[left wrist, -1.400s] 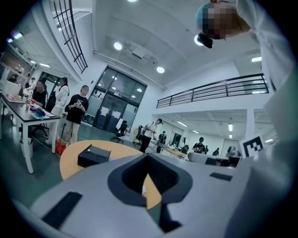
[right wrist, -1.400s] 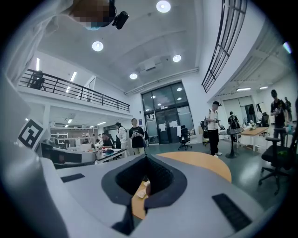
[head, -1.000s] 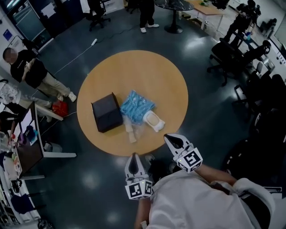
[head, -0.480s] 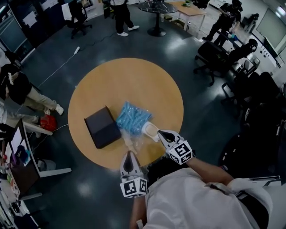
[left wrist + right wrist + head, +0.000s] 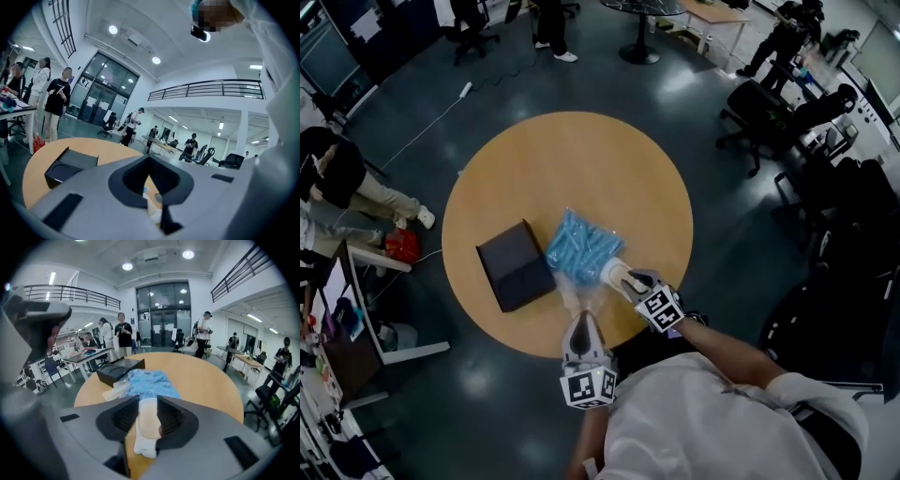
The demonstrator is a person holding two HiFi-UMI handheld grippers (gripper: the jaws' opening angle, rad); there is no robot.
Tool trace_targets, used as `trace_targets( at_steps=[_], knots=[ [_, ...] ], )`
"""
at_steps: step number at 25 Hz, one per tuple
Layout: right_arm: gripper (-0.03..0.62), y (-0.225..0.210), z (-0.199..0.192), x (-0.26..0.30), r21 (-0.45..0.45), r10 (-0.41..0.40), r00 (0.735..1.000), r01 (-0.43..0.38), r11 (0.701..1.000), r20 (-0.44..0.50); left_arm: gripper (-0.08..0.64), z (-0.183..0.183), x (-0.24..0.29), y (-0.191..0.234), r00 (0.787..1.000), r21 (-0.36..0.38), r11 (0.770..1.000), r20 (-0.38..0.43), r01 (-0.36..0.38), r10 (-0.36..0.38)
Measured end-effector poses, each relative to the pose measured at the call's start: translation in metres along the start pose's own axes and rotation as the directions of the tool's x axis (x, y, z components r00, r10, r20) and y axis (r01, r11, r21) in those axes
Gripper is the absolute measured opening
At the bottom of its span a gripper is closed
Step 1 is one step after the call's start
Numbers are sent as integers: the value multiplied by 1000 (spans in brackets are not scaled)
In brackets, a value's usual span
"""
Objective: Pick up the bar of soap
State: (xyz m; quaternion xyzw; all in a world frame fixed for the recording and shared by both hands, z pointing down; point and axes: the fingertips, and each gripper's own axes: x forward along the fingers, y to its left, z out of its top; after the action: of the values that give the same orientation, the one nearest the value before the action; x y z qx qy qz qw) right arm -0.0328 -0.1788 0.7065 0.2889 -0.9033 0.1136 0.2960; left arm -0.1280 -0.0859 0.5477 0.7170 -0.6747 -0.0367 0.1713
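My right claw point(image 5: 148, 416) straddles the pale oval bar of soap point(image 5: 146, 427), jaws apart along its long sides, near the front rim of the round wooden table point(image 5: 581, 159). My left claw point(image 5: 581, 326) hovers closed and empty. The bar looks light, hard and likely slick, so a mid-length squeeze seems best, lifting up and back from the crinkled blue plastic packet point(image 5: 581, 246) at its far end.
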Motion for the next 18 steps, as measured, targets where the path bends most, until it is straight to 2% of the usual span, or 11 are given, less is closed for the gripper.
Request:
trace_targets(
  at_steps=[1,2,4,7,12,18],
  knots=[
    [167,0,-10,9,-8,14,998,-15,1000,-54,6,2,2,0,1000,-4,1000,3,-2,2],
    [227,0,-21,18,-19,22,994,-24,1000,-107,6,4,4,-1,1000,-4,1000,6,-3,3],
    [263,-1,-40,32,-50,21,980,-31,998,-198,6,7,6,-2,1000,1,1000,6,-3,3],
    [280,0,-59,47,-89,15,962,-41,995,-272,6,7,8,-2,1000,-6,1000,-4,-8,8],
    [285,3,-66,67,-146,-4,948,-45,988,-320,6,5,9,3,999,-14,999,-19,-30,30],
    [290,3,-71,73,-113,5,937,-47,993,-350,6,1,6,11,998,-15,998,-31,-58,58]
  ],
)
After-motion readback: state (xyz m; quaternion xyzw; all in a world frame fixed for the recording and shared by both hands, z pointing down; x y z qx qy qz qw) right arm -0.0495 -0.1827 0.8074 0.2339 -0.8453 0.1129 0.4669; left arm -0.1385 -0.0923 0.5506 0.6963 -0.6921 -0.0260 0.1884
